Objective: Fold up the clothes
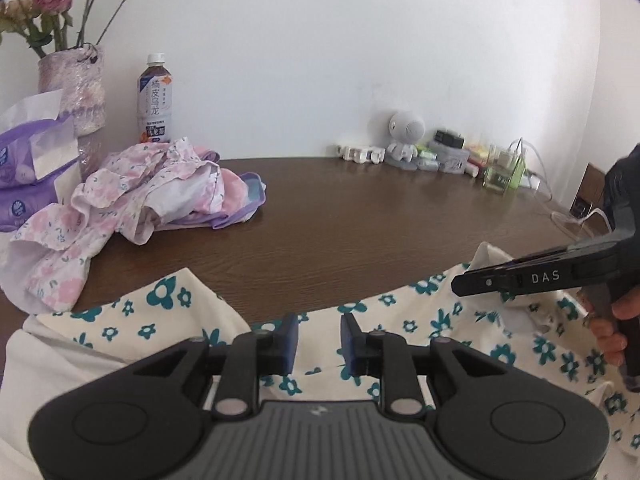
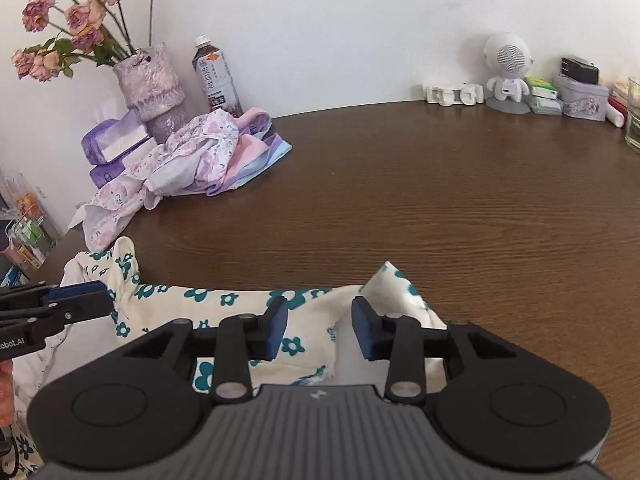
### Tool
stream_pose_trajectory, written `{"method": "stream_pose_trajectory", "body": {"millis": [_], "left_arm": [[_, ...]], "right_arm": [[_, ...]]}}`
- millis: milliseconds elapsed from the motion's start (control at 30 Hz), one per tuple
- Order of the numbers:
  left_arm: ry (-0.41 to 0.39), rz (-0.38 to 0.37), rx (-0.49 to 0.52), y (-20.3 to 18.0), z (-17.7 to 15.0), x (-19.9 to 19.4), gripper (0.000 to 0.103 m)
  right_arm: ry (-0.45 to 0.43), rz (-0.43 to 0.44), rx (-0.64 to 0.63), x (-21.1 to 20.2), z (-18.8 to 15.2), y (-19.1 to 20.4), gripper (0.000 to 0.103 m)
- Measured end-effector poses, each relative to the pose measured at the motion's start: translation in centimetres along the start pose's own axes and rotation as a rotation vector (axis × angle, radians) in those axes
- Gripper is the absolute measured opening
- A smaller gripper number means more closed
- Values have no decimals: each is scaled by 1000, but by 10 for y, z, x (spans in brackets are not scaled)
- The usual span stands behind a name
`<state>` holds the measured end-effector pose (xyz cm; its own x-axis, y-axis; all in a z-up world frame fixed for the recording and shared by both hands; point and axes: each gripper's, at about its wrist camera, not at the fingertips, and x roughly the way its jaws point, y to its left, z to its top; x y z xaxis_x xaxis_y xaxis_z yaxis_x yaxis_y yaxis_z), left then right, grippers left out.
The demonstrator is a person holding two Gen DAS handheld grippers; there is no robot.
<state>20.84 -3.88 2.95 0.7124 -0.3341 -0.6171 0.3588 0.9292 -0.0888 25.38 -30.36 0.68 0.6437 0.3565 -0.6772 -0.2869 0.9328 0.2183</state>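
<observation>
A cream garment with teal flowers (image 1: pixel 420 320) lies crumpled along the near edge of the brown table (image 1: pixel 360 208). My left gripper (image 1: pixel 319 344) hovers over its middle, open, with nothing pinched between the blue pads. In the right wrist view the same garment (image 2: pixel 224 300) lies under my right gripper (image 2: pixel 320 332), which is open above a raised white fold at the cloth's right end. The right gripper (image 1: pixel 458 286) shows side-on at the right of the left wrist view, held by a hand. At the left edge of the right wrist view, the left gripper (image 2: pixel 102 298) appears over a sleeve-like corner.
A pile of pink floral clothes (image 1: pixel 140 200) sits at the back left beside purple tissue packs (image 1: pixel 24 160), a vase of flowers (image 2: pixel 152 84) and a tea bottle (image 1: pixel 155 100). A white robot figure (image 2: pixel 506 72), a tin (image 2: pixel 582 98) and a glass (image 1: pixel 502 174) line the back right wall.
</observation>
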Motion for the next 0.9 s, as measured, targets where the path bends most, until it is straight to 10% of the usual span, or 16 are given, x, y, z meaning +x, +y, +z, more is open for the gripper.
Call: {"method": "stream_pose_trajectory", "body": {"millis": [367, 567, 900], "left_arm": [[51, 13, -110, 25, -11, -1, 22], [54, -69, -3, 5, -19, -51, 37], [116, -217, 86, -33, -81, -116, 35]], "right_arm": [[6, -86, -37, -20, -28, -13, 9], [-78, -61, -52, -110, -72, -7, 39], [-10, -127, -149, -139, -145, 12, 26]]}}
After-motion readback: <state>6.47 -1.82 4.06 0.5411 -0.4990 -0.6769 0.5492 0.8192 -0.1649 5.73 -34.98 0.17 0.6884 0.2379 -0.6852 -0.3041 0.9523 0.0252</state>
